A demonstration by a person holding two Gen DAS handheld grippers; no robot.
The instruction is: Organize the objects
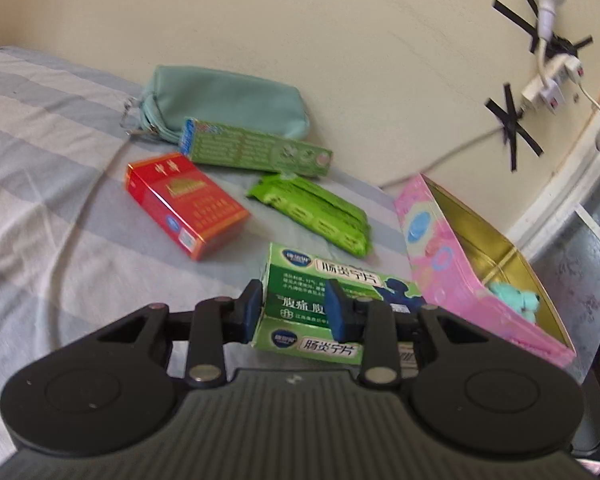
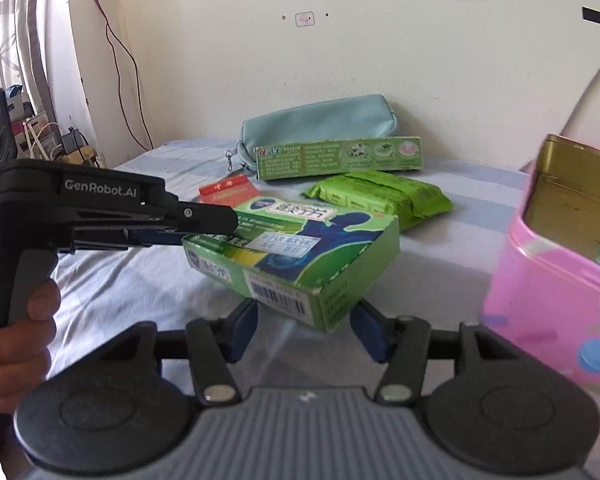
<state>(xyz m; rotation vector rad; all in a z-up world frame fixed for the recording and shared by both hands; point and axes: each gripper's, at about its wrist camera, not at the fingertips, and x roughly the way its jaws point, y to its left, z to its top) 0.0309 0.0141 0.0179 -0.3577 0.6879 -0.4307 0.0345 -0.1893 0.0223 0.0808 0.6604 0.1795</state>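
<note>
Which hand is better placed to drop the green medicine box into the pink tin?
Left. The left tool is shut on the medicine box, beside the pink tin. The right tool is open beneath it.

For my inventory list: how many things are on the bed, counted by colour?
Green: 3 (medicine box, long box, packet)
Red: 1 (box)
Teal: 1 (pouch)
Pink: 1 (tin)
Total: 6

Left gripper [image 1: 296, 308] holding a green medicine box [image 1: 324, 300]

Its 2 blue pads [image 1: 338, 312] squeeze the box over a striped bedsheet [image 1: 48, 168]. Just to the right is an open pink tin [image 1: 452, 260]. Behind lie a red box [image 1: 184, 204], a green packet [image 1: 316, 212], a long green box [image 1: 256, 148] and a teal pouch [image 1: 228, 100].
</note>
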